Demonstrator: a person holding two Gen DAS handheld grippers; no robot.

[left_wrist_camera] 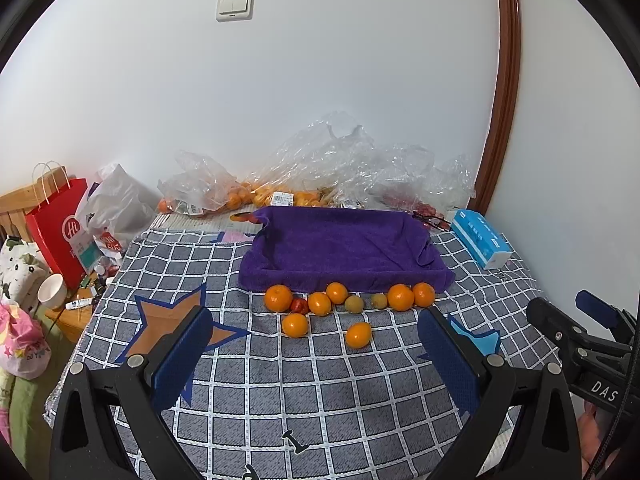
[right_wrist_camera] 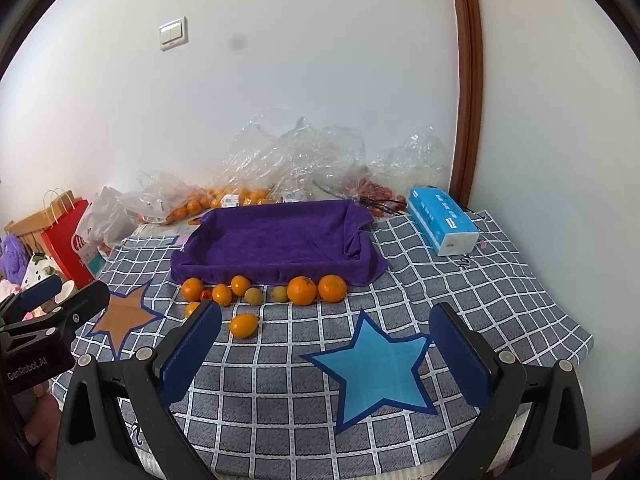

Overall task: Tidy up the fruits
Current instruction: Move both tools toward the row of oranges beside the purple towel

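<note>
Both tongs spread wide, nothing held: left tongs point(left_wrist_camera: 316, 356) and right tongs point(right_wrist_camera: 326, 344) hover over the checked blanket point(left_wrist_camera: 360, 392). Fruits in a loose row against the near edge of the purple towel-lined tray point(left_wrist_camera: 340, 244): oranges point(left_wrist_camera: 279, 298) at both ends, two small greenish fruits point(left_wrist_camera: 354, 304) mid-row, one small red fruit point(left_wrist_camera: 299, 305) near the left end. Two more oranges point(left_wrist_camera: 359, 335) lie apart, nearer the tongs. Tray interior bare. Clear plastic bags point(right_wrist_camera: 296, 152) with more fruit behind the tray; blue tissue pack point(right_wrist_camera: 442, 220) to its right.
</note>
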